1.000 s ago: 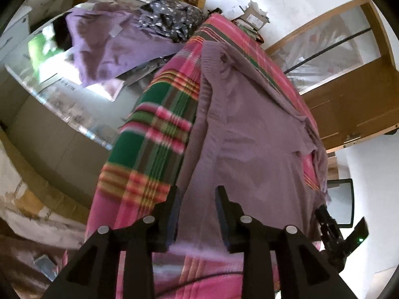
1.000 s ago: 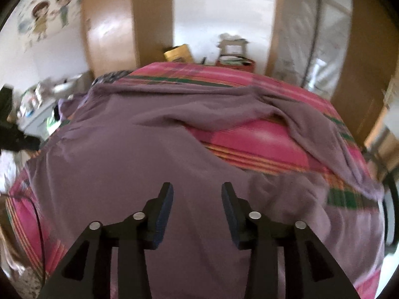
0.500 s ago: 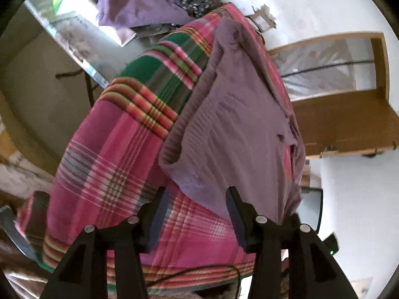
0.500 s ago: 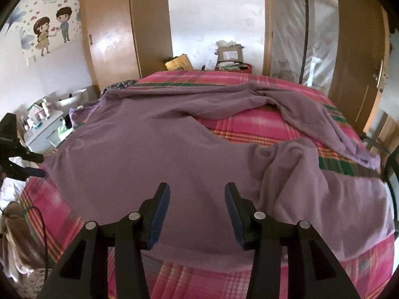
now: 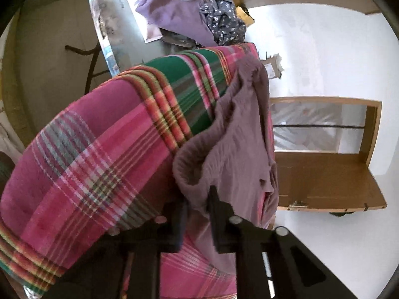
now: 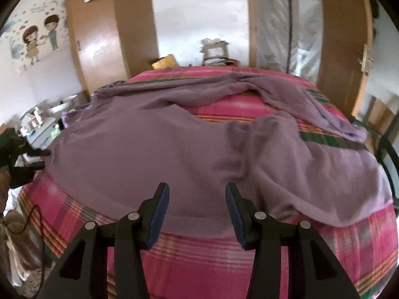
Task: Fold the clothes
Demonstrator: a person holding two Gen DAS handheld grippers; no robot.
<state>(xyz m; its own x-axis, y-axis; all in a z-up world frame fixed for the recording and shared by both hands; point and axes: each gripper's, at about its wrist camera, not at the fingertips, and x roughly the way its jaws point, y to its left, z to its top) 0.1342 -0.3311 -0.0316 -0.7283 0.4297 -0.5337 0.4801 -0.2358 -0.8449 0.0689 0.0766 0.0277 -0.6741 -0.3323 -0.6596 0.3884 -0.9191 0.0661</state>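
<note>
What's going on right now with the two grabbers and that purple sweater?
Left gripper shut on sweater hem corner. Right gripper open, empty, above the hem. Sweater spread on plaid bed, sleeves rumpled. Nothing in the way.

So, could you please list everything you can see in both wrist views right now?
sweater: one, mauve, spread across the bed
bedcover: one, pink plaid with green bands, under the sweater
clothes pile: lilac and dark dotted garments, on a table beside the bed
cartoon sticker: two figures, on the white wall
wardrobe doors: brown wood, behind the bed
boxes: brownish, past the bed's far end
left gripper: black, jaws around the sweater's hem corner
right gripper: black, open above the near hem
</note>
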